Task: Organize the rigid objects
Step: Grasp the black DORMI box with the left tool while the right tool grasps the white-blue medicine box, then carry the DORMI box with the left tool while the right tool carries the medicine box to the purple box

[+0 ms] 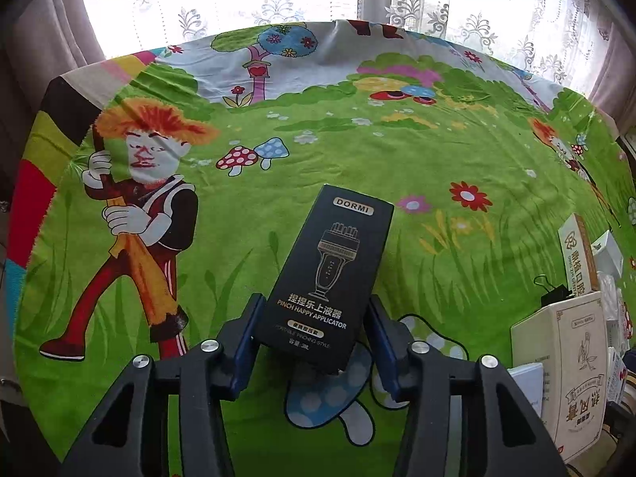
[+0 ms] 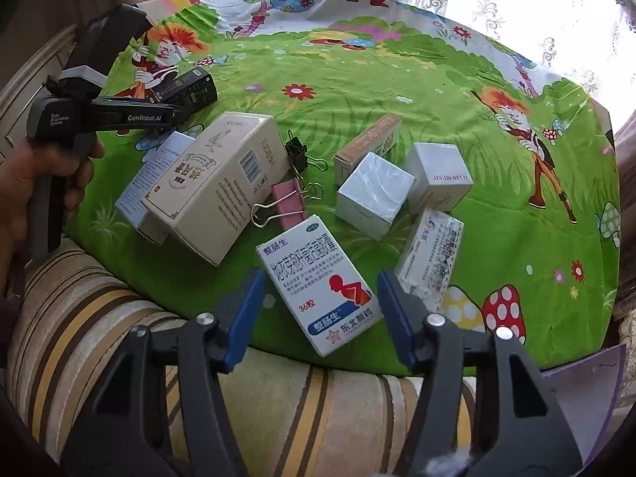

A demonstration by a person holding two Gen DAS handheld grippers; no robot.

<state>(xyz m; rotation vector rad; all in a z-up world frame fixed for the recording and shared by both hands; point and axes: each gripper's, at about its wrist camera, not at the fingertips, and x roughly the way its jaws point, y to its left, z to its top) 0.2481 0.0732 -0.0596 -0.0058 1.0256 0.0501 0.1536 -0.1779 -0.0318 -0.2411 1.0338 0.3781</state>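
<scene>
My left gripper is shut on a black DORMI applicator box, held tilted above the green cartoon tablecloth. In the right wrist view the same black box shows at the far left in the left gripper. My right gripper is open, its pads on either side of a white and blue medicine box at the table's near edge, not touching it.
A large cream box lies on a pale blue box. Two white cubes, a brown carton, a wrapped white box, a pink binder clip and a black one sit nearby. A striped sofa is below.
</scene>
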